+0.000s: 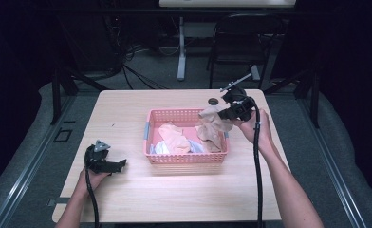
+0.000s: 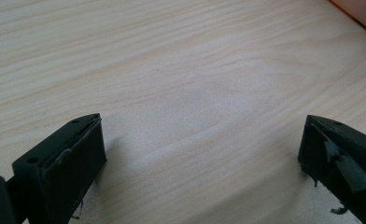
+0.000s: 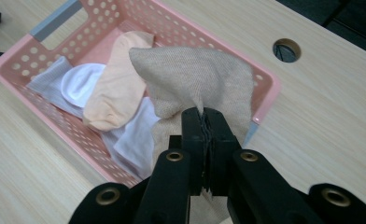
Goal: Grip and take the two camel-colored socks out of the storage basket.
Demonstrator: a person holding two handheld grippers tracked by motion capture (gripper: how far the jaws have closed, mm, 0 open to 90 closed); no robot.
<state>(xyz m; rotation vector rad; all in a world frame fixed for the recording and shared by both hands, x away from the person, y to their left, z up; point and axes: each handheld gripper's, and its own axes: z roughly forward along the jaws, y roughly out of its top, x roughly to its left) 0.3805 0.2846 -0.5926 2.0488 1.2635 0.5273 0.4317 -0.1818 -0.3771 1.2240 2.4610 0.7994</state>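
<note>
The right gripper point(image 3: 203, 122) is clamped on a tan sock point(image 3: 195, 77), held above the right end of the pink basket point(image 1: 186, 158). The left gripper point(image 2: 202, 154) rests wide open and holds nothing on the light wooden table point(image 1: 127, 114). Grey floor, cables point(image 1: 136, 71) and a black chair point(image 1: 243, 42) lie behind the table.

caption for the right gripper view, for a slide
Right gripper shut on a tan sock, held above a pink basket of socks on a wooden table.

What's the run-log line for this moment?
right gripper: shut on tan sock, lifted over pink basket | left gripper: open, over bare table | peach sock: in basket
</note>
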